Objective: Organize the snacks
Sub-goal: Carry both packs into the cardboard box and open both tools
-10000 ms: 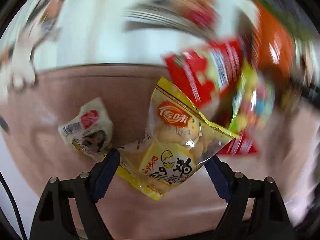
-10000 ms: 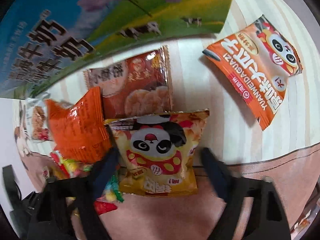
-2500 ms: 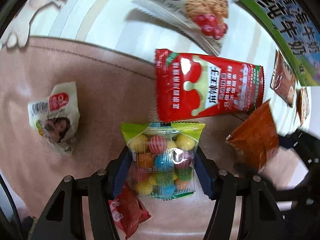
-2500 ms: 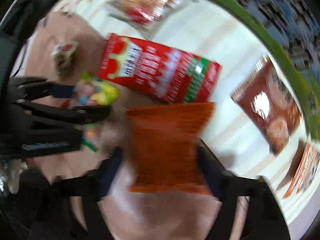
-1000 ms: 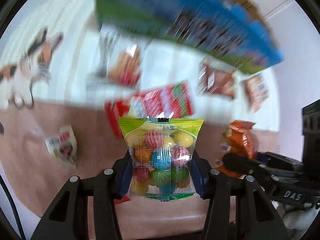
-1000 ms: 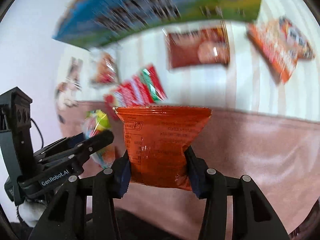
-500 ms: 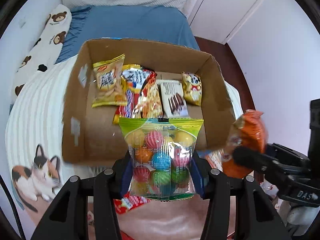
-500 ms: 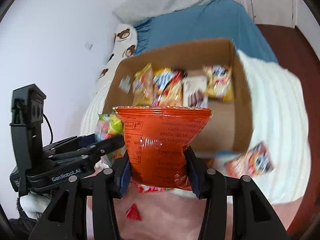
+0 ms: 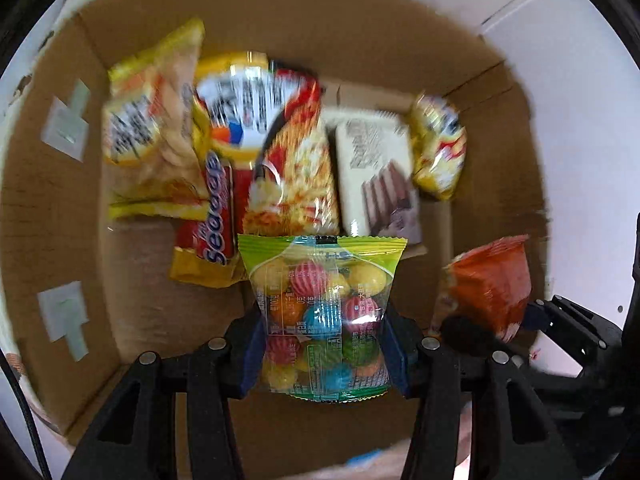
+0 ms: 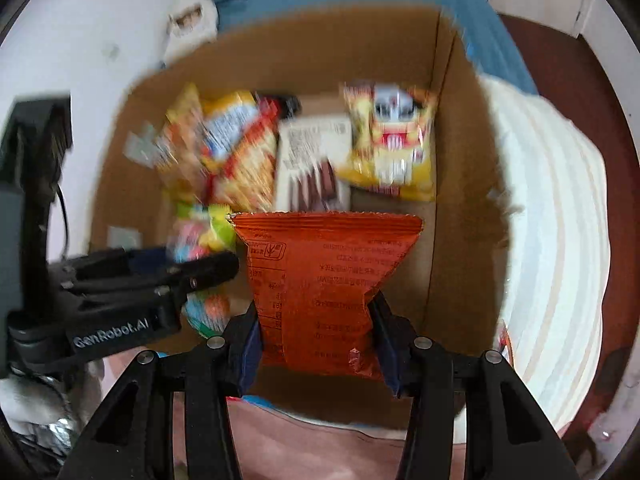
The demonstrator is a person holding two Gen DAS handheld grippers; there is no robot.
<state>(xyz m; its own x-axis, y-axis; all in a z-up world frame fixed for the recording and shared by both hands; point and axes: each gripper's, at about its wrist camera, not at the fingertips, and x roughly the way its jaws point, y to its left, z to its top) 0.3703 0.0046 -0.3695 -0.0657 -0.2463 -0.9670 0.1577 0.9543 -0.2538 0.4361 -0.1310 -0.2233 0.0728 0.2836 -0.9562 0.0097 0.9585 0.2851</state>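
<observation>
Fingers of the left gripper (image 9: pixel 322 354) are clamped on the candy bag (image 9: pixel 322 312), a clear packet of coloured balls with a green top seal, which hangs over the open cardboard box (image 9: pixel 48 208). Fingers of the right gripper (image 10: pixel 318 350) have the orange snack packet (image 10: pixel 324 284) between them and their jaws are opening; the blue pads appear to touch the packet's sides, so the grip is loosening rather than gone.

In the left wrist view the orange packet sits at about 3 o'clock from the candy bag, close to the box's right wall. In the right wrist view the left gripper and its bag lie at 9 o'clock, just beside the orange packet.

Inside the box, toward 12 o'clock, lie several snacks already: a yellow chip bag (image 9: pixel 152 140), a red-and-yellow noodle-style pack (image 9: pixel 292 160), a white wafer pack (image 9: pixel 376 172) and a small yellow packet (image 9: pixel 438 148). Bare cardboard floor shows at 9 o'clock and beneath both grippers.

Risks, as I judge them: the orange packet, released this near the right wall, could catch the rim and tip outside onto the striped bedding (image 10: pixel 560 208). The two grippers are close enough to knock each other on release. The slick candy bag might slide and land on top of the others rather than on bare floor.
</observation>
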